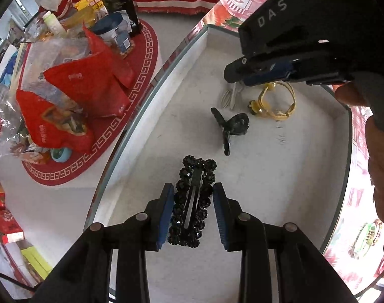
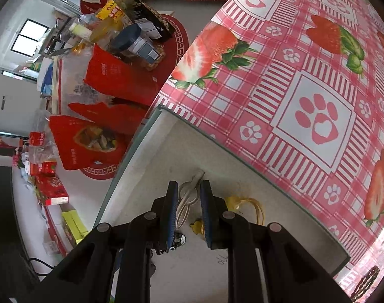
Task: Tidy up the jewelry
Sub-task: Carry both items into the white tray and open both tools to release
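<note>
A desk under a pink checked cloth printed with strawberries and paw marks [image 2: 305,80] carries a pale grey shallow tray with a raised rim [image 1: 207,58], and all the jewellery lies on that tray's floor. Beyond the desk edge, a red round mat with a white key border [image 1: 144,75] holds red snack bags and jars.

The left gripper [image 1: 193,213] has its blue-padded fingers [image 1: 166,217] spread around a black beaded rectangular hair clip [image 1: 192,202] lying flat on the tray; the pads stand just beside its long edges, and contact cannot be told.

The right gripper [image 2: 189,212] sits at the tray's far side with its fingers part open either side of a white slim hair clip [image 2: 189,192], which rests on the tray.

Just beside that lies a yellow looped hair tie with a small flower charm [image 1: 275,101]. A black butterfly-shaped claw clip [image 1: 232,126] lies between the two grippers.
</note>
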